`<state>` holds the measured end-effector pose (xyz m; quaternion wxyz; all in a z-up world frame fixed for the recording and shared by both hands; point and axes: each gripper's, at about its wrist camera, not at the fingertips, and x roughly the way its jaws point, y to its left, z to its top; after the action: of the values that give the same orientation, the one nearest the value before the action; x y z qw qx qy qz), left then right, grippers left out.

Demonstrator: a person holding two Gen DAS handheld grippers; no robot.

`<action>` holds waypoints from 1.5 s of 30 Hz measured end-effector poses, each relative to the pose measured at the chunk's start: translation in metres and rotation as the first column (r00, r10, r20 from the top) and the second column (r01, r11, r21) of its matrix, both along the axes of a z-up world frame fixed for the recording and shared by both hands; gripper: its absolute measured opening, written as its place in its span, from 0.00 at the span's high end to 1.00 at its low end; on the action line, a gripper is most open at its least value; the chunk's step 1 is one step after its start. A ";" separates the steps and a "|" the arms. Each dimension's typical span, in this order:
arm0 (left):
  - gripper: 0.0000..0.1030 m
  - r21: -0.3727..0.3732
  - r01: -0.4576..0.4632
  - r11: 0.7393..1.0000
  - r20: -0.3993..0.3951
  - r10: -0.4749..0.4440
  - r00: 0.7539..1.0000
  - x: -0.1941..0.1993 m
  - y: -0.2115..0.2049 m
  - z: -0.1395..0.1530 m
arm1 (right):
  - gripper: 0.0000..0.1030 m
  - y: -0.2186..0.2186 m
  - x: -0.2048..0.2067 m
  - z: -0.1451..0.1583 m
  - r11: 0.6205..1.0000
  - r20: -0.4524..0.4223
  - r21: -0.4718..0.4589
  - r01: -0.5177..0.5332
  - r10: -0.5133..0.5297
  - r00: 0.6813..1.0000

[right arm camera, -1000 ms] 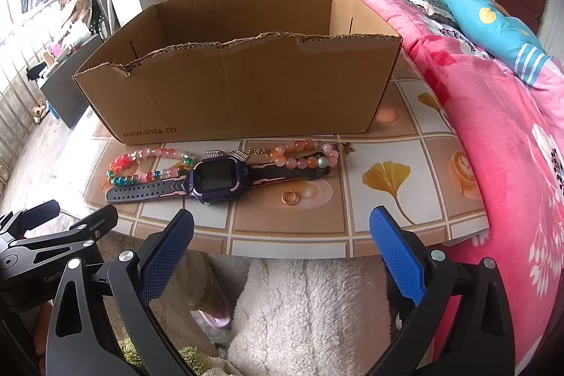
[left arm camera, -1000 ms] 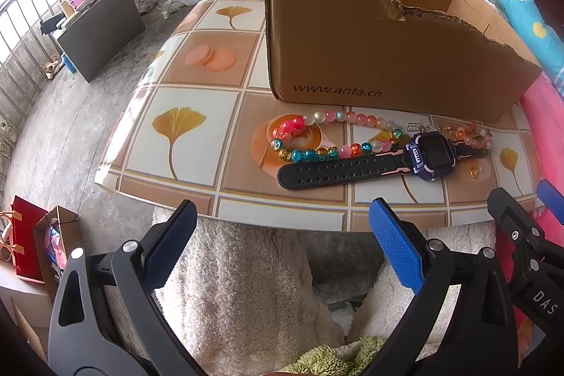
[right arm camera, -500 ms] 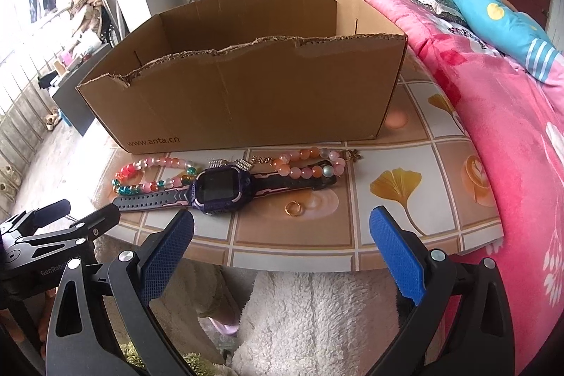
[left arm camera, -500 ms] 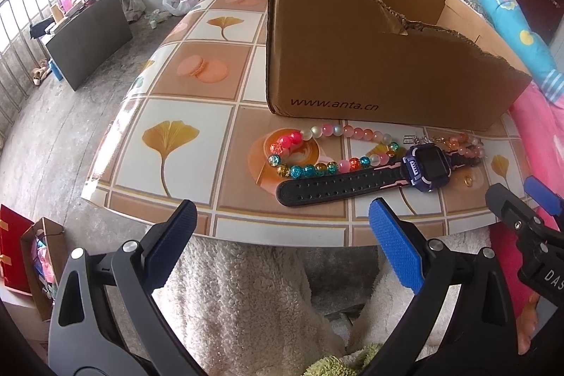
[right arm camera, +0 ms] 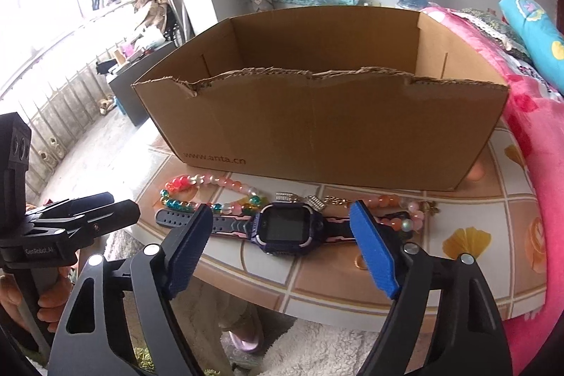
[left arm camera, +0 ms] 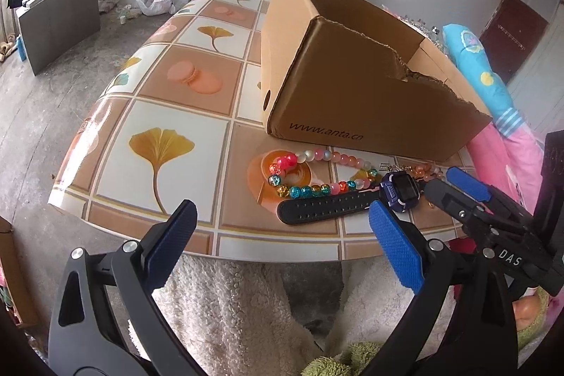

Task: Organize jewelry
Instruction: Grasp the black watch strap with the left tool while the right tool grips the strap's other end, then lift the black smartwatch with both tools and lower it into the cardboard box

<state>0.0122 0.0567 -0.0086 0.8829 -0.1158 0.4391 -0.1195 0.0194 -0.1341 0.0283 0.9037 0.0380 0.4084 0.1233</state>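
- The watch (right arm camera: pixel 287 229) lies flat on the tiled worktop (right arm camera: pixel 469 273), near its front edge and just in front of the cardboard box (right arm camera: pixel 317 129); its strap runs left to right, roughly parallel to the box's near wall.
- The right hand-held gripper (right arm camera: pixel 282 249) sits just short of the worktop edge, pointing down and forward at the watch. The watch face lies straight ahead, in line with the gap between the two blue pads, so the jaws straddle the strap's long axis rather than cross it.
- Its jaws are closing, still apart, with nothing pressed between the pads.
- The left hand-held gripper (left arm camera: pixel 282 247) hangs further to the left, off the worktop edge, jaws wide apart and empty; the strap's free end lies ahead of it and the watch face beside its right pad.
- The right hand is the nearer one to the watch body, so the pick looks to be its job.
- A string of coloured beads (left arm camera: pixel 310 189) lies touching or just behind the strap, and a small ring (right arm camera: pixel 359 261) seems to sit by the right pad, though it is mostly hidden.
- A clean grasp probably calls for a wrist roll, so the pads close across the strap.
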 end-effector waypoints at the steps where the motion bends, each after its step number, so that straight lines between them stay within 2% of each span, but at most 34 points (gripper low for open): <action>1: 0.08 0.005 0.011 1.000 0.009 -0.011 1.000 -0.001 -0.003 0.001 | 0.31 0.002 0.002 -0.002 1.000 -0.006 0.004 -0.016 0.016 1.000; 5: 0.09 0.031 0.094 0.995 0.010 -0.094 0.996 -0.003 -0.021 0.002 | 0.37 0.010 0.008 -0.012 0.999 -0.019 -0.012 -0.047 0.046 0.999; 7: 0.09 0.006 0.123 0.992 -0.005 -0.123 0.992 -0.004 -0.027 -0.001 | 0.40 0.010 0.011 -0.017 0.999 -0.035 -0.007 -0.051 0.051 0.998; 8: 0.14 -0.007 0.130 0.991 -0.016 -0.130 0.991 -0.002 -0.030 -0.003 | 0.41 0.010 0.013 -0.020 0.999 -0.045 -0.005 -0.051 0.051 0.998; 9: 0.22 -0.015 0.135 0.991 -0.031 -0.135 0.990 0.001 -0.032 -0.006 | 0.42 0.010 0.014 -0.023 0.999 -0.053 -0.004 -0.050 0.050 0.997; 11: 0.26 -0.033 0.135 0.990 -0.076 -0.137 0.988 0.008 -0.034 -0.014 | 0.44 0.009 0.016 -0.027 0.999 -0.058 -0.008 -0.050 0.049 0.997; 13: 0.28 -0.037 0.123 0.992 -0.072 -0.125 0.989 0.009 -0.034 -0.017 | 0.44 0.009 0.016 -0.028 0.998 -0.051 -0.015 -0.057 0.056 0.997; 16: 0.28 -0.034 0.124 0.992 -0.081 -0.127 0.989 0.012 -0.037 -0.018 | 0.46 0.006 0.016 -0.028 0.998 -0.051 -0.005 -0.058 0.058 0.997; 21: 0.28 -0.082 0.119 0.990 -0.093 -0.126 0.988 0.016 -0.033 -0.018 | 0.46 -0.001 0.015 -0.030 0.997 -0.049 0.038 -0.061 0.063 0.997; 23: 0.28 -0.149 0.116 0.982 -0.102 -0.132 0.986 0.017 -0.029 -0.019 | 0.46 -0.007 0.013 -0.030 0.997 -0.046 0.043 -0.063 0.065 0.997; 26: 0.28 -0.295 0.116 0.949 -0.126 -0.159 0.979 0.018 -0.025 -0.022 | 0.46 -0.014 0.009 -0.032 0.996 -0.044 0.057 -0.065 0.068 0.997; 28: 0.30 -0.321 0.113 0.940 -0.120 -0.159 0.980 0.017 -0.027 -0.022 | 0.46 -0.015 0.007 -0.032 0.996 -0.042 0.057 -0.067 0.070 0.997; 32: 0.37 -0.329 0.122 0.936 -0.098 -0.162 0.982 0.017 -0.035 -0.014 | 0.46 -0.018 0.005 -0.033 0.996 -0.041 0.061 -0.071 0.073 0.996; 34: 0.40 -0.313 0.127 0.941 -0.084 -0.160 0.983 0.019 -0.044 -0.010 | 0.46 -0.017 0.006 -0.032 0.995 -0.041 0.066 -0.073 0.075 0.996; 36: 0.47 -0.291 0.127 0.948 -0.072 -0.154 0.985 0.022 -0.048 -0.006 | 0.46 -0.017 0.005 -0.031 0.995 -0.039 0.066 -0.077 0.080 0.996; 37: 0.49 -0.277 0.129 0.952 -0.068 -0.154 0.986 0.023 -0.050 -0.004 | 0.46 -0.018 0.005 -0.031 0.995 -0.038 0.068 -0.078 0.080 0.996; 40: 0.66 -0.220 0.139 0.966 -0.066 -0.157 0.985 0.026 -0.057 0.002 | 0.46 -0.019 0.006 -0.033 0.993 -0.038 0.085 -0.077 0.080 0.996; 43: 0.75 -0.175 0.148 0.973 -0.053 -0.160 0.986 0.025 -0.060 0.007 | 0.46 -0.023 0.006 -0.033 0.991 -0.038 0.107 -0.077 0.082 0.996; 45: 0.80 -0.109 0.160 0.981 -0.042 -0.165 0.985 0.024 -0.066 0.010 | 0.46 -0.027 0.006 -0.033 0.989 -0.038 0.128 -0.079 0.084 0.996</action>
<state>0.0362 -0.0091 0.0017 0.8514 -0.1291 0.4623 -0.2114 0.0251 -0.1614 -0.0042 0.8845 0.0811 0.4207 0.1850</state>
